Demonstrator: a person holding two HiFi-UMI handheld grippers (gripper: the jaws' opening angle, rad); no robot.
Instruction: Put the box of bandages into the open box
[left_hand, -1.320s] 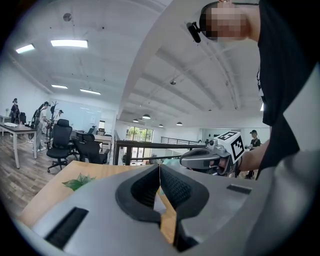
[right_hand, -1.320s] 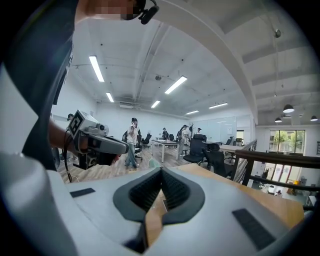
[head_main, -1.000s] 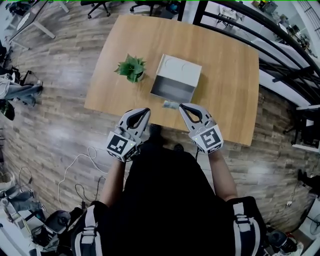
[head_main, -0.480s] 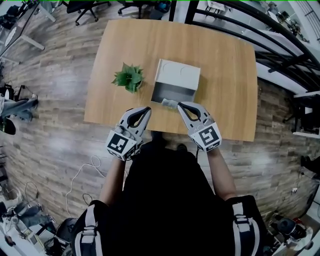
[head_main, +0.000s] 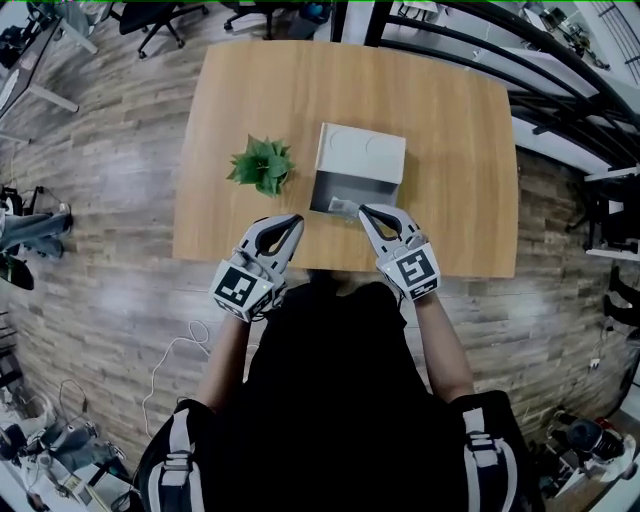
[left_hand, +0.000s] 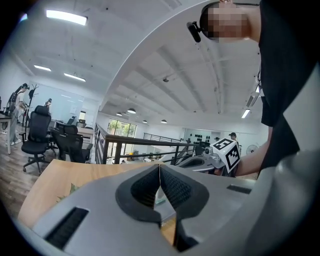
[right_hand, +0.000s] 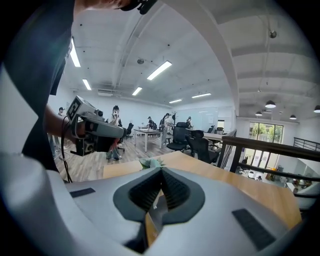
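1. The bandage box is a small, flat, pale greenish box. I see it lying on the desk, right at the near edge of the open box, whose grey inside faces up.
2. I can read no print on it. The only bold patterns are the black-and-white square markers on the gripper cubes.
3. The right tongs are pressed together on nothing, tips just beside the bandage box. The left tongs are also closed and empty, over the desk's near edge.
4. Only the head view shows the bandage box plainly. The right gripper view shows the plant above its jaws.
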